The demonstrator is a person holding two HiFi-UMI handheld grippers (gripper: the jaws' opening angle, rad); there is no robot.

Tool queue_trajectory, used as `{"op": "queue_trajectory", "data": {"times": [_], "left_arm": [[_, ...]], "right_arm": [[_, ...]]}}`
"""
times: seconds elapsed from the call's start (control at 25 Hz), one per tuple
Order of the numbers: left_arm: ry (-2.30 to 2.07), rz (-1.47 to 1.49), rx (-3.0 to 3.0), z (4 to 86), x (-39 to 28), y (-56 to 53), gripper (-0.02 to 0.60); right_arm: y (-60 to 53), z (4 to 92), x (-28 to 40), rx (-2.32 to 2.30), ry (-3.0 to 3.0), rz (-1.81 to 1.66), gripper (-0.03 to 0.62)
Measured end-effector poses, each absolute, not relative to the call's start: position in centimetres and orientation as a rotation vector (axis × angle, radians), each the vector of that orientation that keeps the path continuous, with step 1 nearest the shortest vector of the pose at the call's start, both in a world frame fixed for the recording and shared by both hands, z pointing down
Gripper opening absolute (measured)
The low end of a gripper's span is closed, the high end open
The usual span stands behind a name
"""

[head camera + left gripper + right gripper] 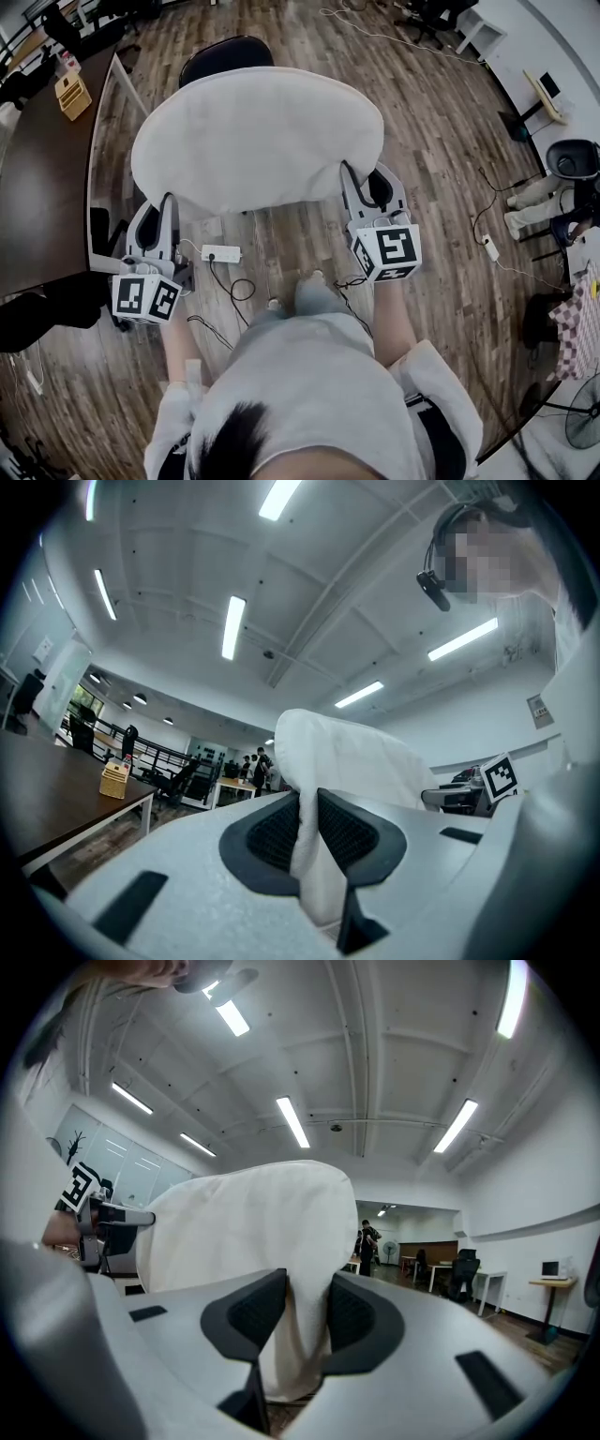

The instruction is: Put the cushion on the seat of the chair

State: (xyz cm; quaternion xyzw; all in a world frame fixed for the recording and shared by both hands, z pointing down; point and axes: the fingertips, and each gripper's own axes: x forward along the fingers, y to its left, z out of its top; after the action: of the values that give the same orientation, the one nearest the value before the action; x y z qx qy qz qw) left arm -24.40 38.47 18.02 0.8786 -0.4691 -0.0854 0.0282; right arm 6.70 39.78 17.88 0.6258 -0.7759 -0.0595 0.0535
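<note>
White cushion [258,141] held aloft, its near edge clamped in my left hand-held gripper [167,208] and right hand-held gripper [363,186]. Chair [225,54] lies just beyond it. Cushion not yet on the seat; lowering and release left to do.

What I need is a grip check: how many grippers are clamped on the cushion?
2. The left gripper holds the white cushion by its near edge at the head view's left; the right gripper holds that edge at the right. Each one's jaws pinch the fabric.
</note>
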Motion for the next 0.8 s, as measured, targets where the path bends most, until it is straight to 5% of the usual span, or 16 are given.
{"op": "queue_trajectory", "data": {"times": [0.8], "left_arm": [[-1.578, -0.277, 2.618, 17.8, -17.9, 20.1, 0.044]], "right_arm": [[17.8, 17.7, 13.3, 1.802, -2.469, -0.161, 0.107]]}}
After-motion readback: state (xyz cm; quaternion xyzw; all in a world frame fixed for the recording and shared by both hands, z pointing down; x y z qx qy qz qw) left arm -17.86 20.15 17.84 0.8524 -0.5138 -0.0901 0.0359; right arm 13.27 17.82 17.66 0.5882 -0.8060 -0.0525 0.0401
